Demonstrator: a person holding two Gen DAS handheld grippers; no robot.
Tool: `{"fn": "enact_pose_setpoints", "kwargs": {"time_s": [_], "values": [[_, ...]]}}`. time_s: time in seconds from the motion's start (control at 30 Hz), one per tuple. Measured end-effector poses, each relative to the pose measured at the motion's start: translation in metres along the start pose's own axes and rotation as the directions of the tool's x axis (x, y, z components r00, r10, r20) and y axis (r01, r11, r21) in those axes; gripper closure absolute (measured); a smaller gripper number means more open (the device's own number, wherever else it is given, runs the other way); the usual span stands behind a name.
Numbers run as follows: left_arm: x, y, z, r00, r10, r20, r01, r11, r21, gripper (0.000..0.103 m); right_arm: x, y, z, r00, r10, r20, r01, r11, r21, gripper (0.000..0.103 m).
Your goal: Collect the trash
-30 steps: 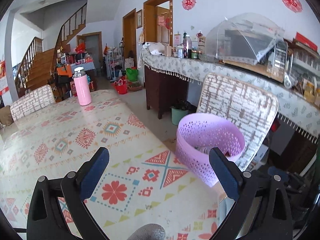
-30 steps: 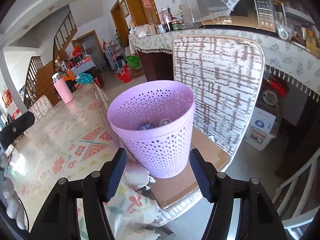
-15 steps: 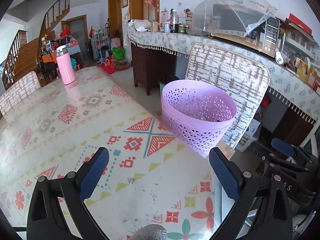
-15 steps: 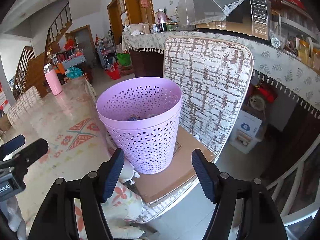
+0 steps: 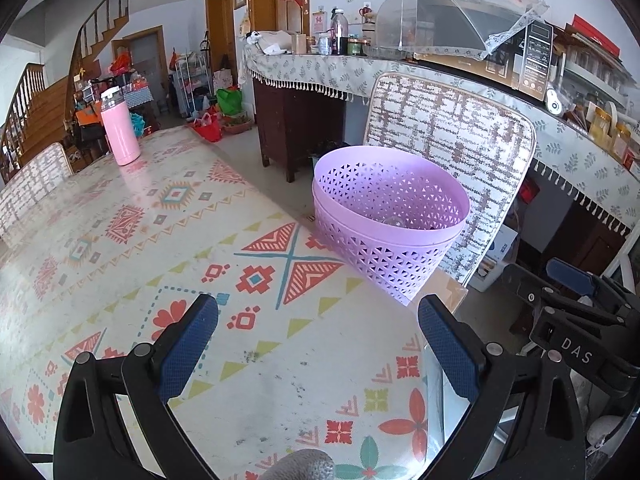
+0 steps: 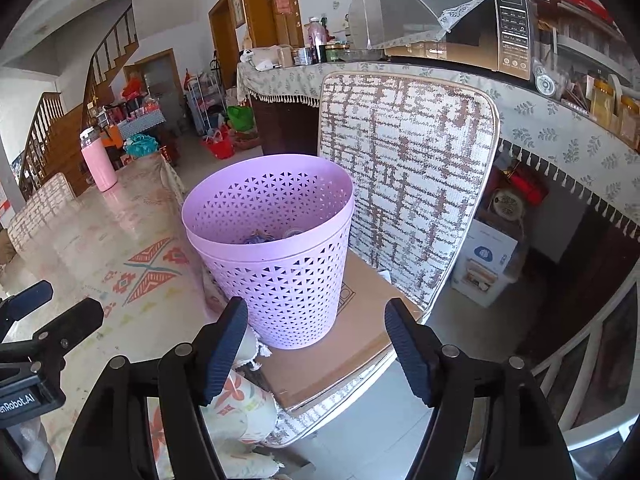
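The lilac perforated wastebasket [image 6: 276, 248] stands on a cardboard sheet [image 6: 352, 344] on the chair [image 6: 404, 184] beside the worktop [image 5: 160, 260], likely raised there for easy dropping; a few scraps lie inside. Both the left claw [image 5: 318, 344] and right claw [image 6: 314, 344] gape, released and holding nothing; the patterned cloth carries only a pink flask [image 5: 119, 128], with a staircase beyond.

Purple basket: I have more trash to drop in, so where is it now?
The purple basket stands on cardboard on the chair seat, beside the table edge.
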State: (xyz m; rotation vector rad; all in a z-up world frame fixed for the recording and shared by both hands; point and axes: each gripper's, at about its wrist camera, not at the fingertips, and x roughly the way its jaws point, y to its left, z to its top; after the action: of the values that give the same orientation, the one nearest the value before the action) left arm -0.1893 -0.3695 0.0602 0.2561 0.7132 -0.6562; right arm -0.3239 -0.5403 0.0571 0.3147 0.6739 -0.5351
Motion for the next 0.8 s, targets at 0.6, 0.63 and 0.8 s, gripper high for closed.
{"fn": "enact_pose_setpoints", "kwargs": {"time_s": [0.6,0.63,0.8], "values": [[0.0065,0.0014,-0.0042,1.0,-0.014,-0.013,0.014,1.0,-0.007,0.003,0.0029,0.0007,0.0009,1.0,-0.011,0.002,0.011,1.0,-0.003,0.026],[0.007,0.001,-0.005,1.0,-0.015,-0.014,0.015,1.0,-0.006,0.003,0.0032,0.001,0.0007,1.0,-0.012,0.002,0.012,1.0,-0.005,0.026],[0.0076,0.001,-0.0049,1.0,-0.016,-0.016,0.016,1.0,-0.008,0.003,0.0034,0.002,0.0001,1.0,-0.014,0.002,0.014,1.0,-0.007,0.026]]}}
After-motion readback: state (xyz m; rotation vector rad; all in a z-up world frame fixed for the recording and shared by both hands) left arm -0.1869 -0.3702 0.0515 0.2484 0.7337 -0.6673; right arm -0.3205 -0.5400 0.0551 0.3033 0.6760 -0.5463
